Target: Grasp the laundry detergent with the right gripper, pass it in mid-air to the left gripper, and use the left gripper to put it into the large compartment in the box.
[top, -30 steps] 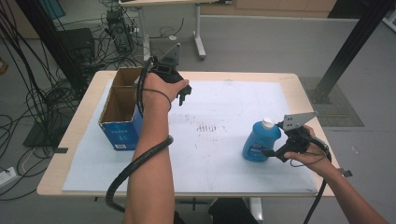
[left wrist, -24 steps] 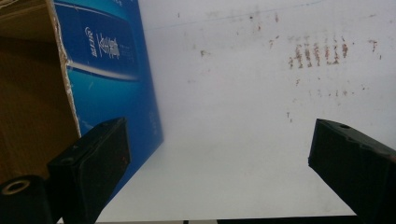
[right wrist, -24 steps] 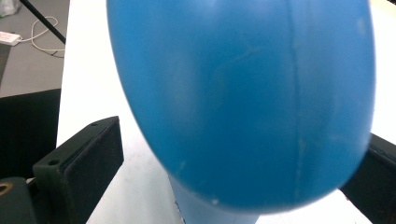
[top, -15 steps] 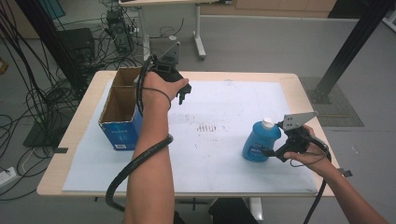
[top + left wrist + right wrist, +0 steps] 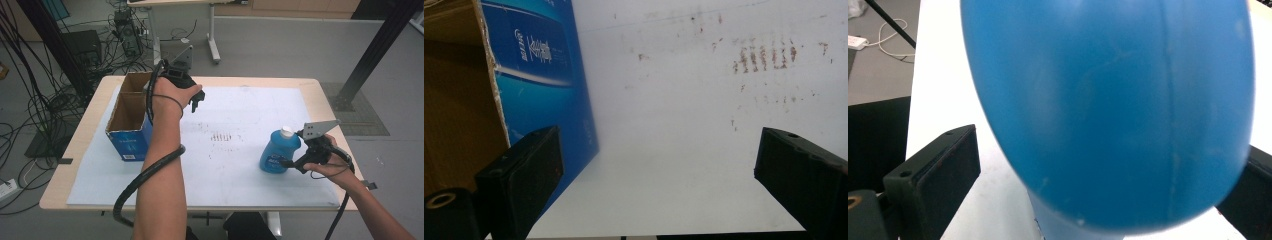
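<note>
Standing upright on the white sheet (image 5: 240, 165) near the desk's (image 5: 320, 92) right edge, the blue bottle (image 5: 278, 152) with its white cap (image 5: 286, 131) sat between the jaws of the right gripper (image 5: 287, 162). In the right gripper view the bottle's (image 5: 1108, 110) rounded body lay between both jaws; a narrow gap showed beside the left one, while contact on the other side could not be told. The left gripper (image 5: 196, 102) hovered over the sheet just beside the open blue cardboard box (image 5: 129, 120), its jaws spread wide with nothing between them. In the left gripper view the box's blue wall (image 5: 541, 75) stood close behind one jaw, and brownish marks (image 5: 764, 57) dotted the sheet.
</note>
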`<state>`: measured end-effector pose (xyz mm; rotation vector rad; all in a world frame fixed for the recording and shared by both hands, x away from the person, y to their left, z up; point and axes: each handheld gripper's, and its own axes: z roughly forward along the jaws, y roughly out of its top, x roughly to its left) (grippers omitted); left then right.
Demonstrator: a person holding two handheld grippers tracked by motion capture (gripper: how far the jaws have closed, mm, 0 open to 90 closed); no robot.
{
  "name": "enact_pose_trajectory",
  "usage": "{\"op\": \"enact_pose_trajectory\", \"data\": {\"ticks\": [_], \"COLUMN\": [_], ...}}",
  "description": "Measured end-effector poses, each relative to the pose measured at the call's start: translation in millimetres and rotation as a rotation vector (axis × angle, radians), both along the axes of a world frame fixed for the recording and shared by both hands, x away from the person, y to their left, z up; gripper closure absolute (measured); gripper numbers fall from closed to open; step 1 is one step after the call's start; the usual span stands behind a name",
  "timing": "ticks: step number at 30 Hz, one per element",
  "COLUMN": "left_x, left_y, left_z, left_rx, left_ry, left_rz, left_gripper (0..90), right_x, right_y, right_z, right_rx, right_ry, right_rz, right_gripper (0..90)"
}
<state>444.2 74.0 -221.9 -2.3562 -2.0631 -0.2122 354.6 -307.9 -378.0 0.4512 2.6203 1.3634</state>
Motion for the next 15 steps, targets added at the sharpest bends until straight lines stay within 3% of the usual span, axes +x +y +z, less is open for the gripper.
{"op": "enact_pose_trajectory", "data": {"ticks": [15], "left_x": [0.0], "left_y": [-0.1], "left_z": [-0.4], "left_rx": [-0.001], "left_ry": [0.0], "left_rz": [-0.001], "left_gripper": [6.2], "right_x": [0.1], "right_y": [0.7], "right_z": [-0.3], "right_rx": [-0.001], "right_ry": [-0.007], "right_rz": [-0.005], "right_gripper": [6.1]}}
